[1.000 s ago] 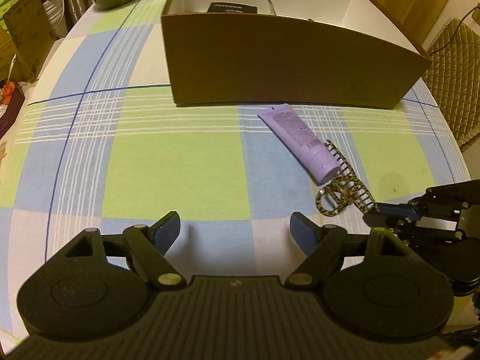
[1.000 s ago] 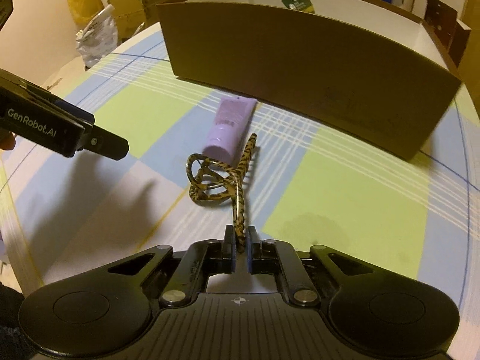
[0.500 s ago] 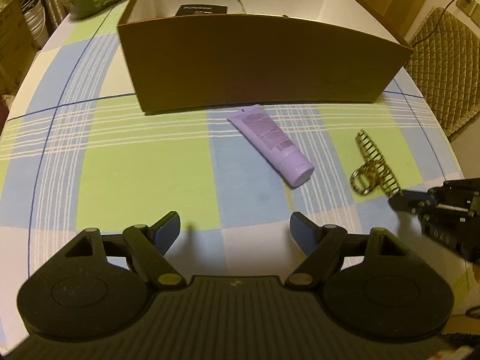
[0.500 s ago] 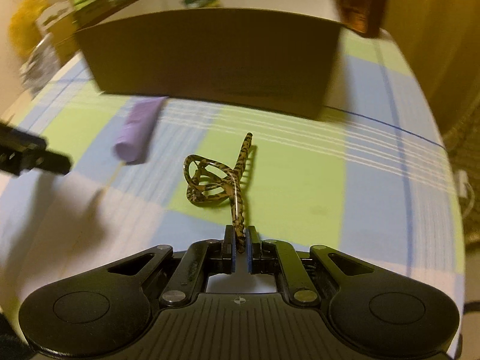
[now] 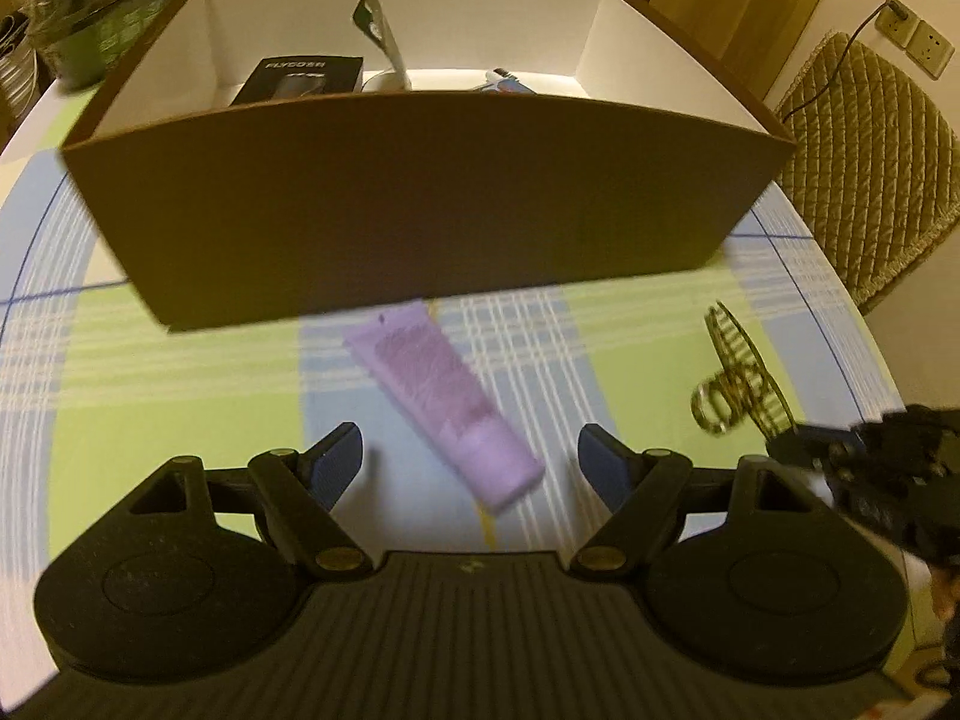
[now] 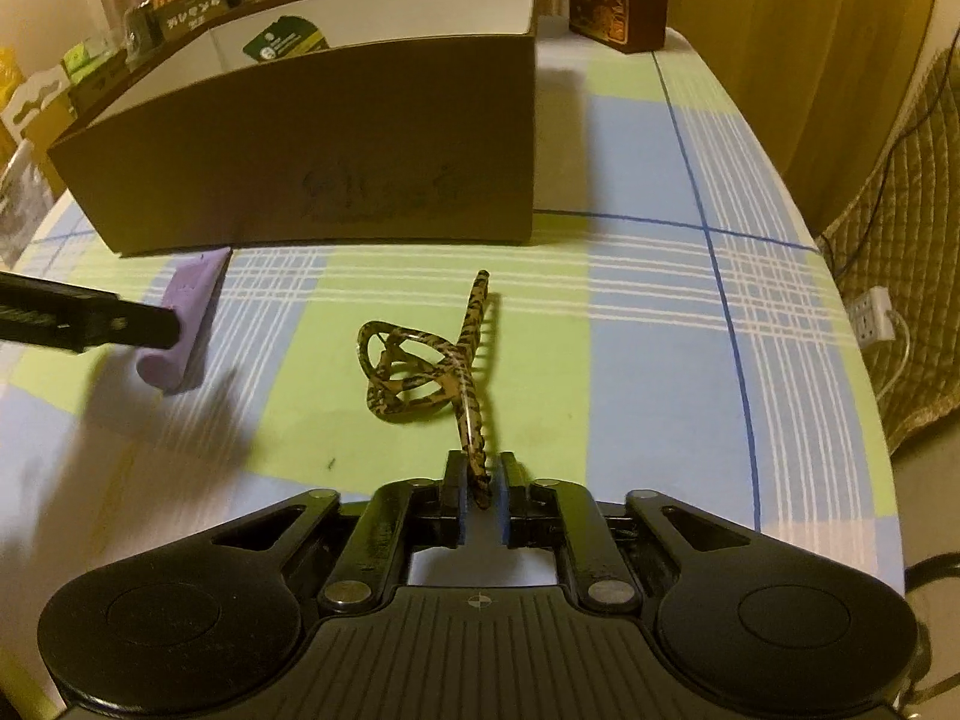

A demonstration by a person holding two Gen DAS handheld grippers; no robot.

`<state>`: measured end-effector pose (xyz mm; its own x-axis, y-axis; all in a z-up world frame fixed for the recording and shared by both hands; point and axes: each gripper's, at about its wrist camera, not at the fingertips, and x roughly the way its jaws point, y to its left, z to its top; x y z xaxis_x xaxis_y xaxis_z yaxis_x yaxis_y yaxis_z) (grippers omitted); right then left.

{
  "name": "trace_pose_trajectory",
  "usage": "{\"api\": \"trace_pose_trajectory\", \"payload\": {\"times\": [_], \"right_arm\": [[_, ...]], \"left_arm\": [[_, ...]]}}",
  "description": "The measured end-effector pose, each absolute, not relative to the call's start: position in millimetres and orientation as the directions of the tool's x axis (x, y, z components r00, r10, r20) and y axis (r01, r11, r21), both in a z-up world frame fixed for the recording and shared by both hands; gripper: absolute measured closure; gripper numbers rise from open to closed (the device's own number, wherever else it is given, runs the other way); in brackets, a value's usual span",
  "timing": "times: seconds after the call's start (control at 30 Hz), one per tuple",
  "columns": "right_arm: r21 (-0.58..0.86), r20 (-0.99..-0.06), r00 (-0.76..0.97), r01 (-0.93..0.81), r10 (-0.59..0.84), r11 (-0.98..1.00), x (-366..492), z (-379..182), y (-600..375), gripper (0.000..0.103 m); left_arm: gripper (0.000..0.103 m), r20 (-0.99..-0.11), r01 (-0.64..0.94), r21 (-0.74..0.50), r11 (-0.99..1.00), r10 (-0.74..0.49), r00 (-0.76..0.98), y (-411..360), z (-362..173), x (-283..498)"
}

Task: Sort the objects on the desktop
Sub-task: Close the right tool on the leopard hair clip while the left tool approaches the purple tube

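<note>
The right gripper (image 6: 483,489) is clamped on one end of a single leopard-print hair claw (image 6: 432,369), its two blue-padded fingers (image 6: 454,480) pressed close on the thin strip so the clip's looped body juts forward toward 12 o'clock above the checked tablecloth (image 6: 648,360). The left gripper (image 5: 471,459) holds nothing; its two fingers (image 5: 339,456) stand wide apart, and one purple tube (image 5: 441,399) lies flat on the cloth in line with the gap between them, cap end nearest, crimped end at 12 o'clock just short of the box wall. From the left wrist view the hair claw (image 5: 735,381) shows at 3 o'clock, with the right gripper (image 5: 840,450) dark behind it near the table's right edge. From the right wrist view the purple tube (image 6: 186,324) sits at 10 o'clock, partly behind a finger of the left gripper (image 6: 90,321). Bare cloth lies between tube and claw, and between the claw and the box. One brown cardboard box (image 5: 420,204), white inside, spans the far side at 12 o'clock. Inside it are one black carton (image 5: 300,81), one white upright tube (image 5: 384,42) leaning at the back, and a small item at the right, too blurred to name. A quilted chair cushion (image 5: 864,168) stands beyond the table edge at 2 o'clock.
</note>
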<state>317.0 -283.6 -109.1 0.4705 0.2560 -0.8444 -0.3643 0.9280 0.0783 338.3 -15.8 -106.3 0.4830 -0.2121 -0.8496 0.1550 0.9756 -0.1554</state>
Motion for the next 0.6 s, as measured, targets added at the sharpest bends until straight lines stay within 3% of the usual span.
{"api": "trace_pose_trajectory", "payload": {"times": [0.03,0.07,0.1,0.23,0.4,0.5,0.6], "right_arm": [[0.082,-0.844,0.472,-0.359,0.256,0.93,317,-109,-285,0.078],[0.08,-0.843,0.476,-0.354,0.253,0.932,318,-109,-286,0.058],[0.075,-0.838,0.486,-0.347,0.248,0.935,317,-108,-288,0.046],[0.089,-0.829,0.496,-0.34,0.259,0.936,318,-106,-293,0.044],[0.109,-0.821,0.492,-0.362,0.289,0.926,321,-105,-290,0.043],[0.117,-0.819,0.484,-0.384,0.307,0.916,324,-106,-284,0.042],[0.116,-0.819,0.479,-0.402,0.317,0.908,328,-108,-279,0.042]], "left_arm": [[0.03,-0.851,0.154,-0.153,0.976,-0.21,0.481,-17,-109,343],[0.032,-0.852,0.156,-0.151,0.976,-0.208,0.48,-18,-111,347],[0.035,-0.855,0.157,-0.144,0.977,-0.203,0.477,-20,-114,351],[0.054,-0.87,0.167,-0.123,0.978,-0.187,0.456,-23,-128,362],[0.063,-0.869,0.192,-0.09,0.977,-0.172,0.465,-24,-128,362],[0.074,-0.867,0.207,-0.068,0.976,-0.16,0.472,-21,-128,356],[0.075,-0.866,0.218,-0.041,0.975,-0.144,0.478,-18,-128,347]]}}
